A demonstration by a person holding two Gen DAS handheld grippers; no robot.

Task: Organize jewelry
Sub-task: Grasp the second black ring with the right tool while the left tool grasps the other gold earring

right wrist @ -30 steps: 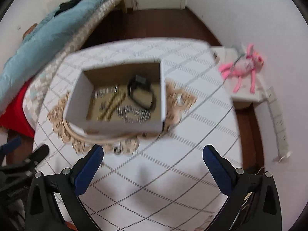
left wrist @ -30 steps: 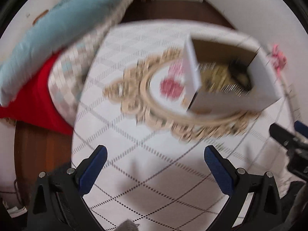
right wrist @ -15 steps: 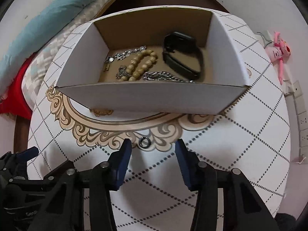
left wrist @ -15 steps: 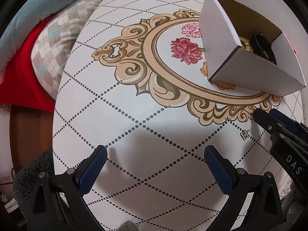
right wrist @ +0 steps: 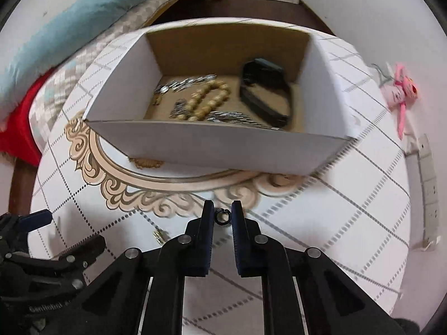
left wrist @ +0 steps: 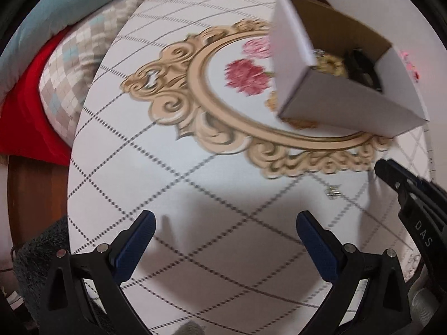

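A white cardboard box [right wrist: 212, 150] stands on the round patterned table [right wrist: 349, 195]. It holds a wooden bead bracelet [right wrist: 208, 100], silver chains [right wrist: 184, 83] and a black band [right wrist: 265, 95]. My right gripper [right wrist: 222, 215] is shut on a small dark ring [right wrist: 222, 216], pinched between its tips just in front of the box. A small metal earring [left wrist: 334, 190] lies loose on the table; it also shows in the right wrist view [right wrist: 158, 235]. My left gripper [left wrist: 225, 224] is open and empty above the table, left of the earring. The box [left wrist: 343, 103] sits at its far right.
A bed with a blue blanket [right wrist: 69, 19], a checkered cover [left wrist: 67, 78] and red cloth [left wrist: 25, 117] runs along the table's left. A pink toy [right wrist: 401, 92] and a power strip [right wrist: 427, 173] lie right of the table. The table edge drops to dark wood floor.
My right gripper has closed from half open onto the ring. The left gripper has shifted a little; the box looks nearer and more blurred in its view.
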